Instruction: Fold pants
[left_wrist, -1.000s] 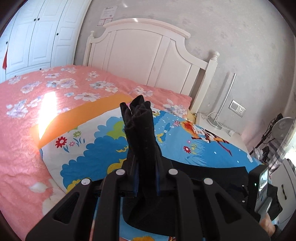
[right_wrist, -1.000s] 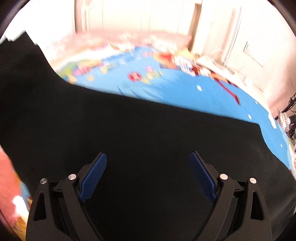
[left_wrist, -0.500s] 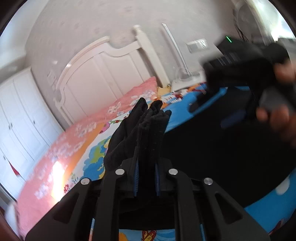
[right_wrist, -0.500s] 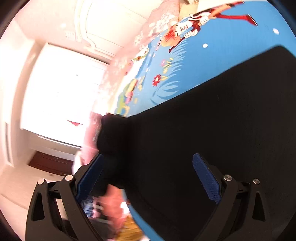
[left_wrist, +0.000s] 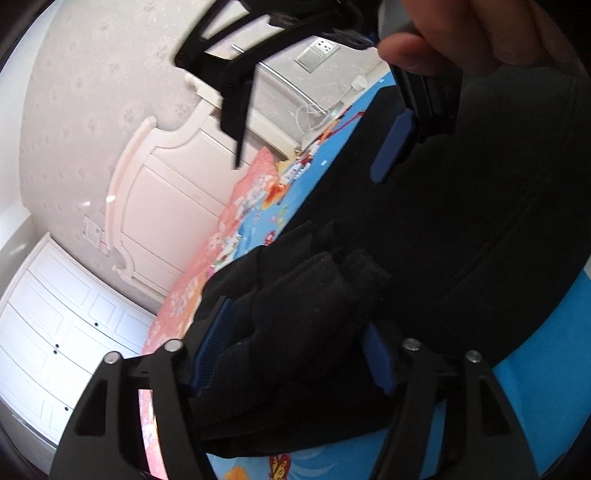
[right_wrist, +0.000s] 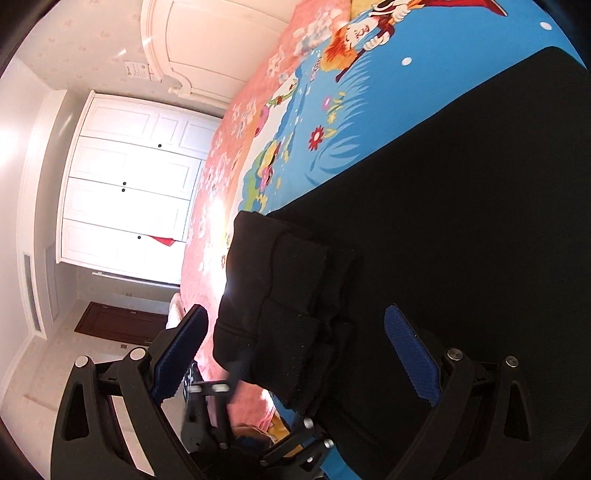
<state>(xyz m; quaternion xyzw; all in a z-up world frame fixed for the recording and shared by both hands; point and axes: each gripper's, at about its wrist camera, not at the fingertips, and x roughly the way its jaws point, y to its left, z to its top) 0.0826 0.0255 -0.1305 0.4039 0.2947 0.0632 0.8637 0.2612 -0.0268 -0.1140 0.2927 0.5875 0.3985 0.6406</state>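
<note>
Black pants (left_wrist: 461, 221) lie spread on the cartoon quilt (left_wrist: 535, 343). My left gripper (left_wrist: 295, 354) is low over them and its jaws are opening. The bunched pant end (left_wrist: 303, 306) still sits between the blue pads (left_wrist: 212, 343), loosely and not squeezed. In the right wrist view the same bunched end (right_wrist: 280, 277) lies between the wide-apart fingers of my right gripper (right_wrist: 295, 350), which is open, above the pants (right_wrist: 443, 203). The left gripper (right_wrist: 258, 398) shows blurred below the bunch. A hand (left_wrist: 461, 33) holds the right gripper (left_wrist: 306, 171) at the top of the left wrist view.
The quilt (right_wrist: 369, 96) lies over a pink floral sheet (right_wrist: 221, 166). A white headboard (left_wrist: 166, 192) and a white wardrobe (right_wrist: 122, 184) stand behind the bed. A wall socket (left_wrist: 321, 51) and cables (left_wrist: 317, 110) are by the bedside.
My left gripper rolled and sank onto the spread pants with the raised pant end, and its jaws widened from a tight grip. My right gripper rolled and now straddles that bunched end.
</note>
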